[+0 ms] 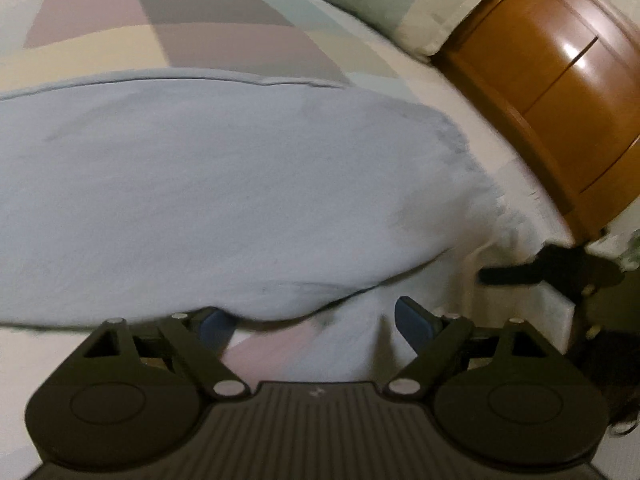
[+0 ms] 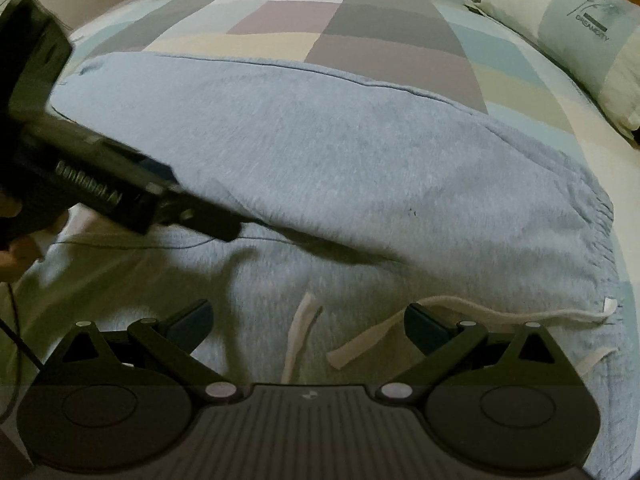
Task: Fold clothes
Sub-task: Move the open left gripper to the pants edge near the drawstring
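1. At the left edge of the right wrist view, a person's hand (image 2: 16,236) holds the left hand-held gripper (image 2: 224,232), which reaches in low over the near left part of the bed (image 2: 280,16). Its tip lies at the fold line of the grey-blue sweatpants (image 2: 340,152); whether it touches the cloth I cannot tell.
2. In its own view, the left hand-held gripper (image 1: 316,324) has its jaws well apart, with nothing pressed between the blue pads (image 1: 412,324). The near edge of the sweatpants (image 1: 208,184) hangs just over the left pad.
3. The sweatpants lie spread across the middle of the bed, folded over so one layer rests on the other, the gathered waistband toward the bed's right edge.
4. Two white drawstring ends (image 2: 298,336) lie loose on the lower layer near the bed's near edge.
5. The right hand-held gripper (image 2: 306,322) hovers over those strings with its jaws wide apart, gripping nothing.
6. A pillow (image 2: 576,28) sits at the far right corner of the bed.
7. A wooden headboard (image 1: 560,80) stands beyond the pillow, seen in the left wrist view.
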`<state>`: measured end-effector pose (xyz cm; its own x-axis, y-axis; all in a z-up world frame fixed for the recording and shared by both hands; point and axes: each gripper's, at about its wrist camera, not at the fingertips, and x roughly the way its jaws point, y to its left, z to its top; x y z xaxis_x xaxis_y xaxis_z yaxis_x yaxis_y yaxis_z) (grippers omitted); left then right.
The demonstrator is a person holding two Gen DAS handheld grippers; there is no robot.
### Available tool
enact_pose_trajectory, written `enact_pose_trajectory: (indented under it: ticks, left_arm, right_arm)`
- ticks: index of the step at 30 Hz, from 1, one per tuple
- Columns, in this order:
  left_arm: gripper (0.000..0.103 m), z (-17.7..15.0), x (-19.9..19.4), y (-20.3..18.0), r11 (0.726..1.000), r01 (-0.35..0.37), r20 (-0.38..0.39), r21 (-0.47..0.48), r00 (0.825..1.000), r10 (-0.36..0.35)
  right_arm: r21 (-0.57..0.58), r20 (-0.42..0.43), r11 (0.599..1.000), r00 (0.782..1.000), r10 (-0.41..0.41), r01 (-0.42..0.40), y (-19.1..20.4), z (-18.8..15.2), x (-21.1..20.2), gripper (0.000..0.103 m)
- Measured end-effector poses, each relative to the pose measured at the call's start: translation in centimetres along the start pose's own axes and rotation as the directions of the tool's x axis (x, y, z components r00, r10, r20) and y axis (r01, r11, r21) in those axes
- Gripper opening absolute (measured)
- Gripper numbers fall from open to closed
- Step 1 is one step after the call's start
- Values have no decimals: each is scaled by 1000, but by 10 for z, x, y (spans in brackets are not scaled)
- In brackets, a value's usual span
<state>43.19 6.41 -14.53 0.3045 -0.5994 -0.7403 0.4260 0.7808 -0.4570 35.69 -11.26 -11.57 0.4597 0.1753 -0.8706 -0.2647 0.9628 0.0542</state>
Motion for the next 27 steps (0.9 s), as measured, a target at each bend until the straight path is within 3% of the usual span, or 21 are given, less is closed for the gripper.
enact_pose_trajectory:
  ticks: [7, 14, 18, 22, 27]
  left_arm:
    - [86, 18, 7, -19, 992, 115, 31, 44, 993, -117]
    - [86, 26, -6, -13, 977, 212, -3, -8, 977, -212]
    - [86, 26, -13, -11, 973, 230, -1, -14, 973, -230]
    - [81, 27, -17, -11, 981, 195, 0, -23, 981, -195]
    - [83, 23, -35, -5, 978, 208, -16, -2, 978, -208]
  right_arm:
    - [-10, 3, 1000, 1000, 29, -29, 5, -4, -4, 103]
    - [-145, 45, 986, 995, 93, -86, 31, -4, -1, 103]
    - [-233, 85, 967, 988, 131, -108, 49, 1, 14, 103]
    - [-175, 76, 966, 976, 204, -189, 55, 13, 40, 103]
    - [-159, 29, 956, 967, 252, -244, 60, 4, 28, 103]
